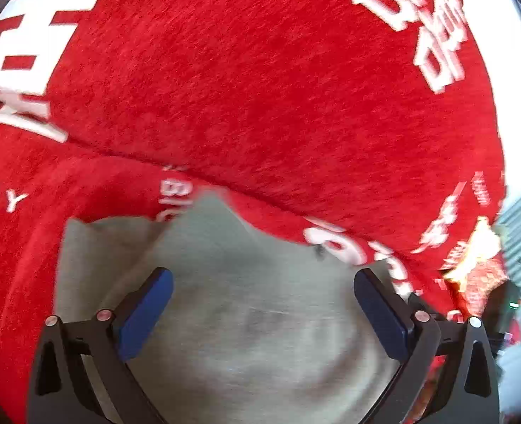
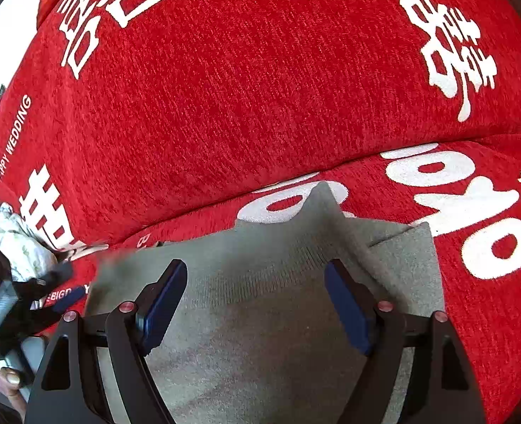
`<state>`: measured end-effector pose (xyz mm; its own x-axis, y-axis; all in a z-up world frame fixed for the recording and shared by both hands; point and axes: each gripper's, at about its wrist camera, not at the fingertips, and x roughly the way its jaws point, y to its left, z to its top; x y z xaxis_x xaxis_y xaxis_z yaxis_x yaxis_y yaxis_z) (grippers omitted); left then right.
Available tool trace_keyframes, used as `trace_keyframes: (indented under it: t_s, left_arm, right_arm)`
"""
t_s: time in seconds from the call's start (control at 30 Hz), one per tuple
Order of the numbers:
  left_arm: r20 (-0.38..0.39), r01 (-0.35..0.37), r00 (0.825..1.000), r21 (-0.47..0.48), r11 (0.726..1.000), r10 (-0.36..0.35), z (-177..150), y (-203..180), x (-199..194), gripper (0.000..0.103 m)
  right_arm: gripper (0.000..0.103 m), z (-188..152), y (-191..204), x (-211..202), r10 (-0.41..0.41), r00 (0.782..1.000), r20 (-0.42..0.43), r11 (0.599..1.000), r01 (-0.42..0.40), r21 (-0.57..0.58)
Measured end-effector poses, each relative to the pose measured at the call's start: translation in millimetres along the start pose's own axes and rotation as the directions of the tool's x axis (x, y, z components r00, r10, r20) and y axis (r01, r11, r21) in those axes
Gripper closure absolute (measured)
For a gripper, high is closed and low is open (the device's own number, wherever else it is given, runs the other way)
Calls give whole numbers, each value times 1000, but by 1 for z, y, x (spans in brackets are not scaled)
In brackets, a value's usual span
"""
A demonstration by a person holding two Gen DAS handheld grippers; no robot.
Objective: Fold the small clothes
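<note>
Both the left hand-held gripper (image 1: 262, 312) and right hand-held gripper (image 2: 255, 302) stand released above the grey garment (image 2: 260, 335) lying on the red sofa cover (image 2: 225, 106), a fold apparently just laid; next likely regrasping an edge.

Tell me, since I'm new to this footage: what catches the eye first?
The bright red cover with big white lettering fills the upper part of both views. Below it lies a grey knitted garment, partly folded, with the open right gripper over it. The left gripper also stands open above the grey cloth.
</note>
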<state>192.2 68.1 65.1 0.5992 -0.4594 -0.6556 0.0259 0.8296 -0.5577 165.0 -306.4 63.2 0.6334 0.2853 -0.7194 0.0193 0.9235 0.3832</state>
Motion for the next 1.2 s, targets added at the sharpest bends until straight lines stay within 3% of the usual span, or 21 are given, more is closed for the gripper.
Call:
trace_keyframes:
  t_s: [0.1,0.3,0.37,0.47,0.57,0.7,0.93,1.13,1.2]
  left_arm:
    - [-40,8,999,-31,999,-9,1,4,4,0]
    - [-149,-109,983,20,994,111,-8,19,32,0]
    - [-124,-204,969,76,976,212,-13,24,40,0]
    - [-96,-260,955,193,946,282,-22,15,44,0]
    - [-68,-324,932,279,904,356,-32,8,48,0]
    - [-44,-343,927,305,888,373,-40,2,41,0]
    - [6,-341,935,284,896,353,-62,-8,0,0]
    - [32,-350,933,304,886,357,-89,-22,-21,0]
    - [33,-354,931,306,884,362,-97,-22,-26,0]
  right_arm:
    - [20,0,4,2,-7,1000,-3,1000,7,-12]
    - [20,0,24,32,-64,991,-114,991,50,-127]
    - [20,2,20,48,-132,981,-140,983,112,-144]
    - [20,8,2,63,-279,951,-132,952,256,-168]
    - [20,12,-21,60,-350,929,-121,935,338,-111]
    - [20,2,-27,33,-300,948,-105,954,294,-66]
    - [20,-40,26,-20,-181,983,-28,969,173,-177]
    - [20,-88,77,-31,-169,986,-8,918,155,-364]
    - [20,-100,83,-32,-162,987,-18,917,144,-372]
